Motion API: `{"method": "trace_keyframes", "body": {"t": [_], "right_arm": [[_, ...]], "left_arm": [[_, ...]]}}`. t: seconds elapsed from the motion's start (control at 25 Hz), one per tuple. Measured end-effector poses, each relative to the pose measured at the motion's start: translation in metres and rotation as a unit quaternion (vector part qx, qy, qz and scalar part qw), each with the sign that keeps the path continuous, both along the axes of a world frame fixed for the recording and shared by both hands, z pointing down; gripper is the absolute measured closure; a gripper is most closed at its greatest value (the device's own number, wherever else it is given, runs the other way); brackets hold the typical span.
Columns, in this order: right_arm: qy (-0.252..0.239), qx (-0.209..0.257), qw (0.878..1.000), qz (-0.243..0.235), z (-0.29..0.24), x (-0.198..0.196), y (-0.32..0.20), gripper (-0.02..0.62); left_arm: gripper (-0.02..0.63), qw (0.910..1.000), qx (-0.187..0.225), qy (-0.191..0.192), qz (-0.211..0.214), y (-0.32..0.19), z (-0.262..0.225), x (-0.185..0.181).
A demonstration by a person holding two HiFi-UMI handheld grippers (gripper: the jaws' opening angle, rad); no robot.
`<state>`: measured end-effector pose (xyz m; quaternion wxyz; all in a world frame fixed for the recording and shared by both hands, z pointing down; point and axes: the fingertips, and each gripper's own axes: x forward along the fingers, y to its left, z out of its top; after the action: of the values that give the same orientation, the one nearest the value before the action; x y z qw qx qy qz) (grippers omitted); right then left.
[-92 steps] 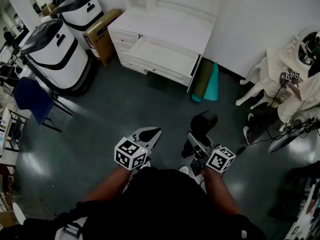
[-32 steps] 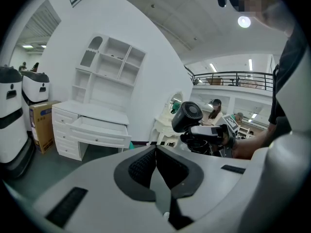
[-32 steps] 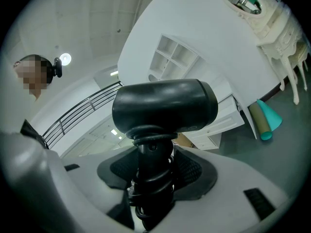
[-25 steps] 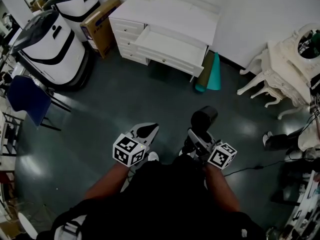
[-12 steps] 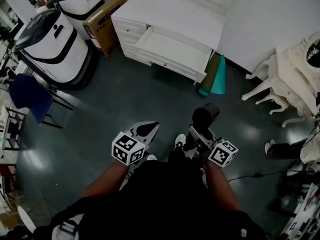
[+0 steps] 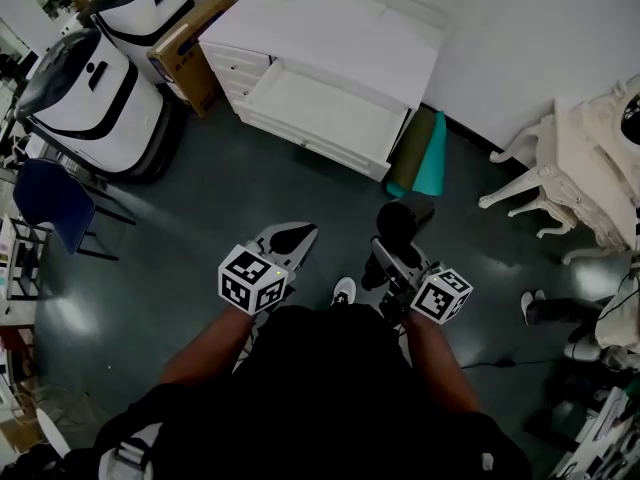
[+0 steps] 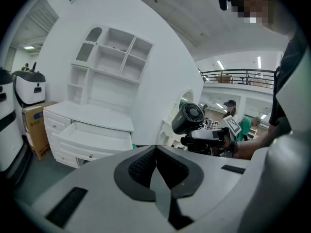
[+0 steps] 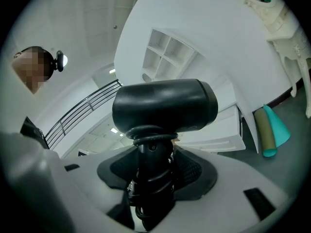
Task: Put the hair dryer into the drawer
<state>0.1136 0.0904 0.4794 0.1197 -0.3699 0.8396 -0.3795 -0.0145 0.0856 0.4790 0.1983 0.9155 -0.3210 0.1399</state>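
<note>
I had the right gripper (image 6: 385, 263) clenched on the handle of the dryer (image 6: 398, 220), both pads pressed to the black grip, with the cord wound in tight loops round that handle just above the jaws. The dryer stood upright in the claw, its barrel lying crosswise above the jaws. It hung over the dark floor (image 6: 200, 228), well short of the drawer (image 6: 320, 108) and slightly to the right of it. The drawer stood pulled out of the white desk (image 6: 330, 38), and from the head view I could see nothing in it. My left gripper (image 6: 290, 238) was beside the right one, on the near side of the drawer at about the same remove, jaws shut together with nothing between them. From the left gripper view the dryer showed to the right of the drawer, its grilled rear end turned toward that camera. Just right of the drawer two rolled mats (image 6: 415, 163), one olive and one teal, leaned at the desk's end. Left of the drawer sat a brown carton (image 6: 185, 53), and farther left two large white machines (image 6: 85, 93) and a blue chair (image 6: 55, 203). Well to the right of the drawer stood an ornate white table (image 6: 590, 168).
</note>
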Motion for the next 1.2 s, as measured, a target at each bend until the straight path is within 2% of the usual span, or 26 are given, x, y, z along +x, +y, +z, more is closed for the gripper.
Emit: {"method": "trace_keyframes", "body": {"t": [0.2,0.44,0.8,1.2], "right_arm": [[-0.001,-0.005,1.0,-0.014,0.01,0.032,-0.034,0.36],[-0.006,-0.011,0.999,-0.029,0.02,0.051,-0.059,0.36],[-0.011,-0.02,0.999,-0.038,0.031,0.055,-0.096,0.36],[-0.006,-0.025,1.0,-0.018,0.03,0.05,-0.15,0.36]], "left_arm": [[0.597,0.9997,-0.009,-0.012,-0.017,-0.03,0.009,0.028],[0.597,0.9991,-0.016,-0.027,-0.029,-0.051,0.015,0.049],[0.597,0.9984,-0.023,-0.035,-0.038,-0.091,0.021,0.053],[0.597,0.9994,-0.015,-0.027,-0.016,-0.162,0.014,0.053]]}}
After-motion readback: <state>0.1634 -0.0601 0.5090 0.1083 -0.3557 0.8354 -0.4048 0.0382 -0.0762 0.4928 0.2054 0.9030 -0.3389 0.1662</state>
